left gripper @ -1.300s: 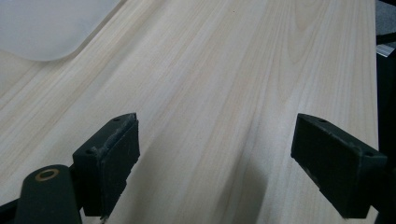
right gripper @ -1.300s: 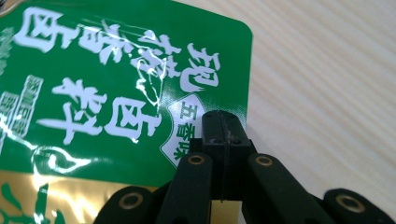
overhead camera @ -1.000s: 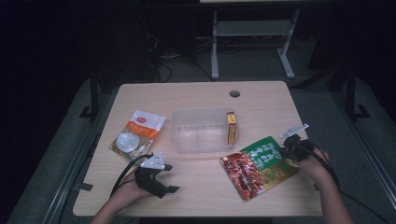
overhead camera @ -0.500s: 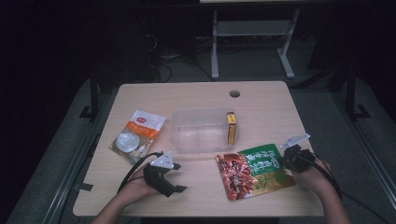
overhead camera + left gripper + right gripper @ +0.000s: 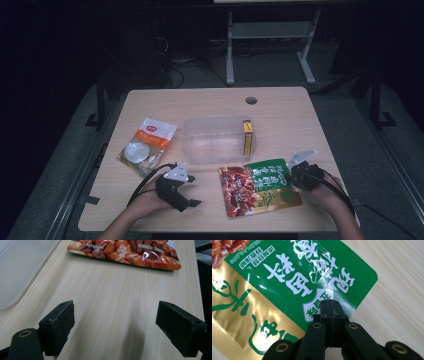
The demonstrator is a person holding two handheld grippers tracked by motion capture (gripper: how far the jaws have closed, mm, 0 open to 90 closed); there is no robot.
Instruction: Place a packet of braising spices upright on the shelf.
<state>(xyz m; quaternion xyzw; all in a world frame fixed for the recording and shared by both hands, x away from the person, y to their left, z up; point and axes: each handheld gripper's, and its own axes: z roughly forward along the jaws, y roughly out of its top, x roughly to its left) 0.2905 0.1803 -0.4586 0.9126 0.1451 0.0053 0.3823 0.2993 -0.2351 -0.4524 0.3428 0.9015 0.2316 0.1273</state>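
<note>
Since a second ago the snack bag (image 5: 259,186) has slid down and to the left across the surface (image 5: 210,102), away from the right edge and toward the person's side, and the right gripper (image 5: 295,176) has come with it. Over the same time the left gripper (image 5: 186,199) has turned a little and eased rightward near the front edge.

Now the snack bag lies flat on the wood, just in front of the clear tub (image 5: 217,139) and not quite touching it. Its left part is red with a food picture, its right part green and gold. In the right gripper view the jaws are pressed together over the green corner of the bag (image 5: 294,280), pinching its edge; the bag's foil shines under the light.

The left gripper rests in the person's left hand (image 5: 150,201), well left of the bag. In the left gripper view its jaws stand wide apart with bare wood between them, the red end of the bag (image 5: 125,251) ahead and the tub's pale wall (image 5: 17,270) off to one side.

A yellow box (image 5: 247,138) stands on edge inside the tub at its right end. An orange and white packet (image 5: 148,146) lies to the left of the tub, apart from it.
</note>
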